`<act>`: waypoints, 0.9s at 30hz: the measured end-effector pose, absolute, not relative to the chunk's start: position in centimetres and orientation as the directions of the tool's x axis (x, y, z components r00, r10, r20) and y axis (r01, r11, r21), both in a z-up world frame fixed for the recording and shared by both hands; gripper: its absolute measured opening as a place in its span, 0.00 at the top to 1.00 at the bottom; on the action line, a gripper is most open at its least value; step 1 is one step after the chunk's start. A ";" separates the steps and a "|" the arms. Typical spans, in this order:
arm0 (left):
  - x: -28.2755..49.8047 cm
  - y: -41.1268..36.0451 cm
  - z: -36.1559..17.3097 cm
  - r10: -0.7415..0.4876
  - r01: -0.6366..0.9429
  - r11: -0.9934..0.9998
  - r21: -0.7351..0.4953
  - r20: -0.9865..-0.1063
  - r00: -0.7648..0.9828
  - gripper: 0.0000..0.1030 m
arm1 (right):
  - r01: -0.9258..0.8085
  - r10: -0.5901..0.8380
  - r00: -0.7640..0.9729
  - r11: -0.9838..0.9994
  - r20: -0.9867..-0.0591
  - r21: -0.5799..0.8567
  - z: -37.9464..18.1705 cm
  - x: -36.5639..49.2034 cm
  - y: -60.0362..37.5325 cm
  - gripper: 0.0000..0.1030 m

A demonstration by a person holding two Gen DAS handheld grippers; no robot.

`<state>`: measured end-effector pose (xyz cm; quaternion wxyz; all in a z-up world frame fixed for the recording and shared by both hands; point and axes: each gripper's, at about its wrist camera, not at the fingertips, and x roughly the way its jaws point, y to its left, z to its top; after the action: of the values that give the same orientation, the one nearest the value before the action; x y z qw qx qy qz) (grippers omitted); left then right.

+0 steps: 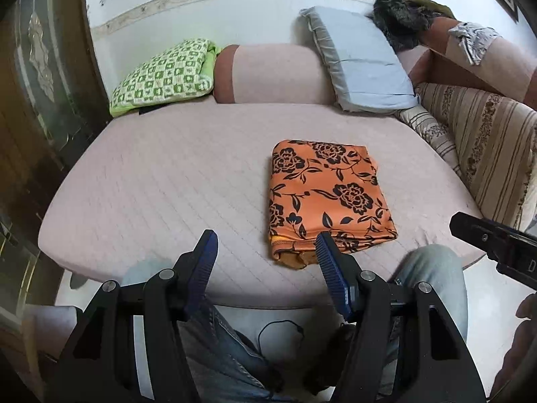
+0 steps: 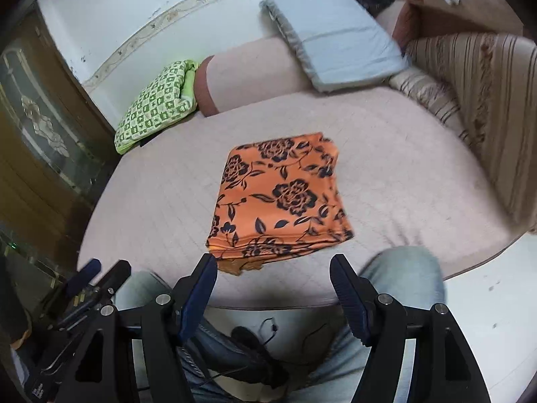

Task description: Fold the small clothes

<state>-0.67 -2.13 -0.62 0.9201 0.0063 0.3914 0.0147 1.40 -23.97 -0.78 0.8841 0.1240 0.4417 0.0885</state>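
An orange cloth with black flowers (image 1: 327, 194) (image 2: 282, 198) lies folded into a flat rectangle on the pink bed (image 1: 167, 174) (image 2: 402, 174), near its front edge. My left gripper (image 1: 266, 240) hangs above the front edge, open, with nothing between its blue-padded fingers; its right fingertip overlaps the cloth's near edge in the picture. My right gripper (image 2: 273, 263) is also open and empty, held back from the cloth's near edge. Each gripper shows in the other's view: the right one (image 1: 486, 238) at the right, the left one (image 2: 90, 278) at the lower left.
A green patterned folded cloth (image 1: 164, 74) (image 2: 154, 107), a pink bolster (image 1: 275, 74) and a grey pillow (image 1: 359, 60) (image 2: 335, 37) lie at the bed's far side. A striped cushion (image 1: 483, 147) lines the right. The person's jeans-clad knees (image 1: 433, 268) (image 2: 402, 265) touch the front edge. A dark wooden cabinet (image 2: 40, 141) stands left.
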 end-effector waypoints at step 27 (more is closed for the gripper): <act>-2.0 -2.2 0.5 0.014 -0.010 1.000 0.010 -0.725 0.689 0.41 | -0.099 0.202 0.662 0.978 -0.722 0.183 1.9 -1.4 -21.4 0.34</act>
<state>-2.00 -2.20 0.53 0.9190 0.0026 0.3943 0.0064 -1.36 -21.41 1.87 0.9092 0.0643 0.4029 0.0827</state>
